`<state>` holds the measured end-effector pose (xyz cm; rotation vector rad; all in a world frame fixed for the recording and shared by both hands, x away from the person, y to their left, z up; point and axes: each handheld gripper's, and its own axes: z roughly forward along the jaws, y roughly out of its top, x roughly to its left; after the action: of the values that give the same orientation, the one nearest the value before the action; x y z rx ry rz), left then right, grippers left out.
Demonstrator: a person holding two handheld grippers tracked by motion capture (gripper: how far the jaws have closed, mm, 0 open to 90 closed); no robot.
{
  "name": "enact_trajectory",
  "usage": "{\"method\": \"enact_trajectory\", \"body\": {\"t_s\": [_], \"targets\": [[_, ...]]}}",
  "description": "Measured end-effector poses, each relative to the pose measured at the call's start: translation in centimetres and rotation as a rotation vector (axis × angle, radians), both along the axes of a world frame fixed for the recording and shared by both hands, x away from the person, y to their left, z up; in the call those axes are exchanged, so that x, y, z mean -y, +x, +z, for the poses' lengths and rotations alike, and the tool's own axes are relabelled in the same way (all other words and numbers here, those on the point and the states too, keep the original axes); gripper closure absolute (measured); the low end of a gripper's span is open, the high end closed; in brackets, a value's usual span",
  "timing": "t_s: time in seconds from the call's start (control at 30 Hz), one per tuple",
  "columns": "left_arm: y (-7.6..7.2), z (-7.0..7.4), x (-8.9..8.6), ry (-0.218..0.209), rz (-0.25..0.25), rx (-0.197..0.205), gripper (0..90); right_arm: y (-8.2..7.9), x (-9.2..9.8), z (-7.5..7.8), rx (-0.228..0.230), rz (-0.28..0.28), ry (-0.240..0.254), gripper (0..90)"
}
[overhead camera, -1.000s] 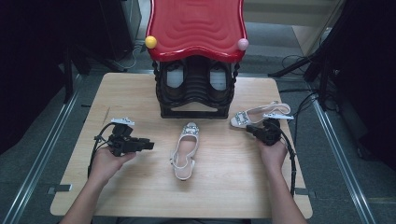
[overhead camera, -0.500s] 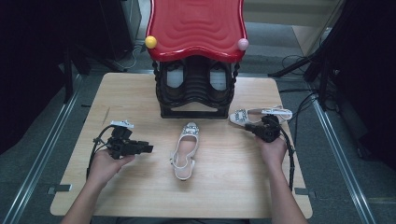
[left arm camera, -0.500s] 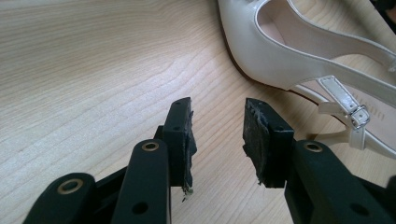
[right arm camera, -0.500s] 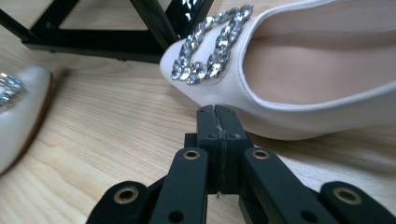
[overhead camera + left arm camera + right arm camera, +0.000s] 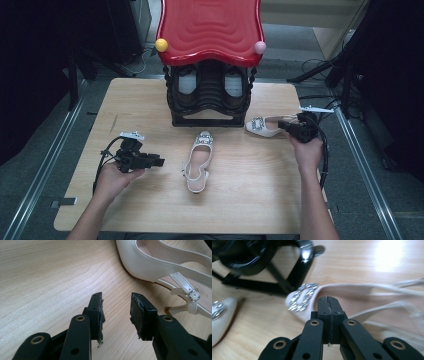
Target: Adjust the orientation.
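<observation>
A: What are we holding on the right?

B: Our right gripper (image 5: 287, 126) is clamping the side of one pale shoe (image 5: 264, 125), just beside the black rack (image 5: 209, 98).

A: And the left?

B: Our left gripper (image 5: 156, 162) is hovering over the table (image 5: 150, 100), jaws parted and holding nothing, near the other shoe (image 5: 198, 161) lying mid-table.

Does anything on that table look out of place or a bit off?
The two white shoes are split up: one lies mid-table pointing at the black rack, the other sits sideways by its right corner. The left tongs' pads look frayed.
</observation>
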<state>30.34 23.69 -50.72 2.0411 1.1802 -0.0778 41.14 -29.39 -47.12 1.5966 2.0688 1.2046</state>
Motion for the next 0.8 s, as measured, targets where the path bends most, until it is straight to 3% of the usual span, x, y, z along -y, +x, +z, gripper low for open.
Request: {"method": "enact_trajectory", "body": {"t_s": [0.37,0.47,0.57,0.8], "targets": [[-0.3,-0.1,-0.3,-0.002,0.004,0.001,62.7,1.4,3.4,2.2,0.059,-0.117,-0.032,90.0],[-0.3,-0.1,-0.2,0.004,-0.002,0.003,62.7,1.6,4.4,2.0,0.046,-0.149,-0.013,90.0],[-0.2,-0.1,0.0,0.008,-0.006,0.003,62.5,1.9,4.6,1.0,0.009,-0.162,-0.033,90.0],[-0.3,-0.1,0.0,0.006,-0.004,0.012,61.9,2.0,4.1,-0.8,-0.059,-0.111,-0.057,90.0]]}}
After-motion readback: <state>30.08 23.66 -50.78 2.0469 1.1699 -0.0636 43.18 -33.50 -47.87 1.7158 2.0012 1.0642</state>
